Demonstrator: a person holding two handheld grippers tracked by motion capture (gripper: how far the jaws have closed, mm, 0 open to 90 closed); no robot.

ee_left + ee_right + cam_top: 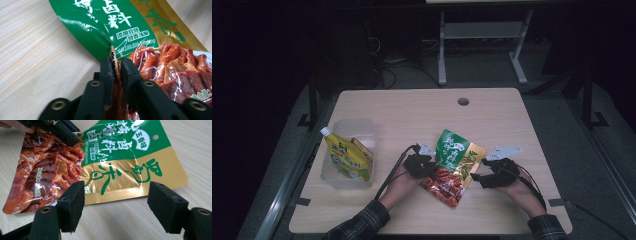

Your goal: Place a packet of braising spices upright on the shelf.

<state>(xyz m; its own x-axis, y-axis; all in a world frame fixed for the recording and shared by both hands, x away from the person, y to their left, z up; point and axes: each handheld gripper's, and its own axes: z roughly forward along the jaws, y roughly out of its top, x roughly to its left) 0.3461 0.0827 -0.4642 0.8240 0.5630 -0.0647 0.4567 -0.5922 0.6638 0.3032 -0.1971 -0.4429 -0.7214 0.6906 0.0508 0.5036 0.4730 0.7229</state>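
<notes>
The left gripper (116,66) pinches the near edge of the green-and-gold snack pouch (454,166); the right gripper (116,206) hangs wide open just beside the pouch's opposite edge, holding nothing.

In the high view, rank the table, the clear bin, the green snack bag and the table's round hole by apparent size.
1. Table
2. Clear bin
3. Green snack bag, close to the bin; it sits nearer the camera, so unsure
4. Round hole

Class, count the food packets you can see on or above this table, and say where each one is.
3. A green-and-gold packet held between the grippers at centre; a yellow pouch and an orange packet in the clear bin at left. More may hide behind them.
</notes>
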